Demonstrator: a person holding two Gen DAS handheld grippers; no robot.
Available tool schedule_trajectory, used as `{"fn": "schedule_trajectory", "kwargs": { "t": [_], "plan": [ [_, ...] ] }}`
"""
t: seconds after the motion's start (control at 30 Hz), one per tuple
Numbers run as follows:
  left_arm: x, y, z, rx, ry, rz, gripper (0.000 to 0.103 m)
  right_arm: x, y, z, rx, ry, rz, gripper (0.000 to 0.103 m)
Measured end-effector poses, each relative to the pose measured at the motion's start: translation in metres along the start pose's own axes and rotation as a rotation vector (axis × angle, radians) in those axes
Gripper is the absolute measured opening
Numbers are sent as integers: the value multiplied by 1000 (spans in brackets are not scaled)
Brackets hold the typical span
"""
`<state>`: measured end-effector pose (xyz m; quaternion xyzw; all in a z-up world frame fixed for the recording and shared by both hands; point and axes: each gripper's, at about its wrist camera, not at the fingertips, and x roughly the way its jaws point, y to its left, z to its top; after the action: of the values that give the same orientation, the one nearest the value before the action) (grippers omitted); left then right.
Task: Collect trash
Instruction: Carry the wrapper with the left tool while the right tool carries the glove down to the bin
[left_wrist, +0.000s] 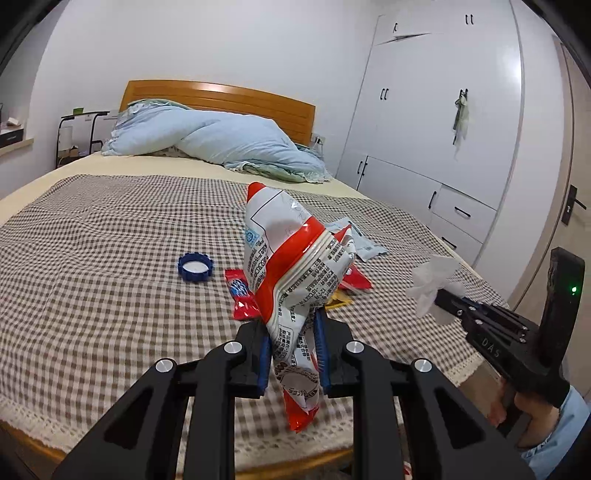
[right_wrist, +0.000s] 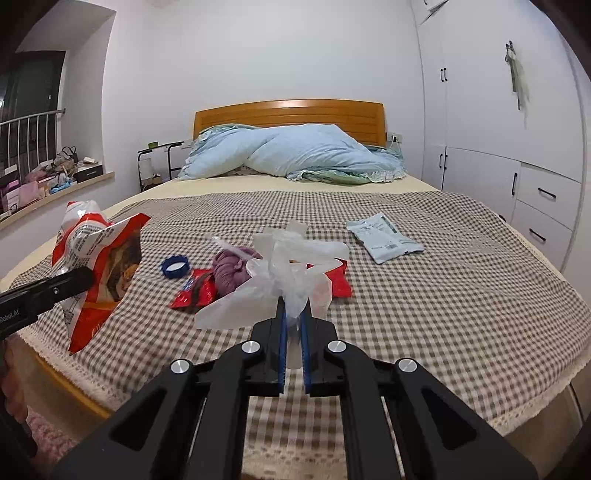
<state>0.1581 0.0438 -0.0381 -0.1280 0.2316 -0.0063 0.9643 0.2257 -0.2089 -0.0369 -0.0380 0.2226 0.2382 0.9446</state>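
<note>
One bed (right_wrist: 443, 295) fills the room, under one brown-checked cover whose fringed near edge lies just below both tongs; its right half and far end lie bare. One blue duvet (right_wrist: 295, 155) is heaped at the headboard. The left tongs (left_wrist: 291, 328) are closed partway on one red-and-white snack bag (left_wrist: 291, 258), lifted above the cover. The right tongs (right_wrist: 293, 328) are pinched nearly shut on one clear crumpled plastic glove (right_wrist: 291, 273), also lifted. On the cover lie two red wrappers (right_wrist: 195, 291), one pale pouch (right_wrist: 384, 236), one purple wad (right_wrist: 232, 271) and one blue cap (right_wrist: 175, 266). Bag print is unreadable; "DAS" marks the right tongs.
</note>
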Motion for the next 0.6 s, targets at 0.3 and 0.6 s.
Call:
{"fn": "schedule_trajectory", "kwargs": {
  "t": [0.3,0.6],
  "plan": [
    [-22,-19,-19,21,26,-18,18,-25,0,-17,12,-4,-5,7],
    [-40,-41,-32,65,40,-39,18,-52,5,-34,-11,19,-6,7]
  ]
}}
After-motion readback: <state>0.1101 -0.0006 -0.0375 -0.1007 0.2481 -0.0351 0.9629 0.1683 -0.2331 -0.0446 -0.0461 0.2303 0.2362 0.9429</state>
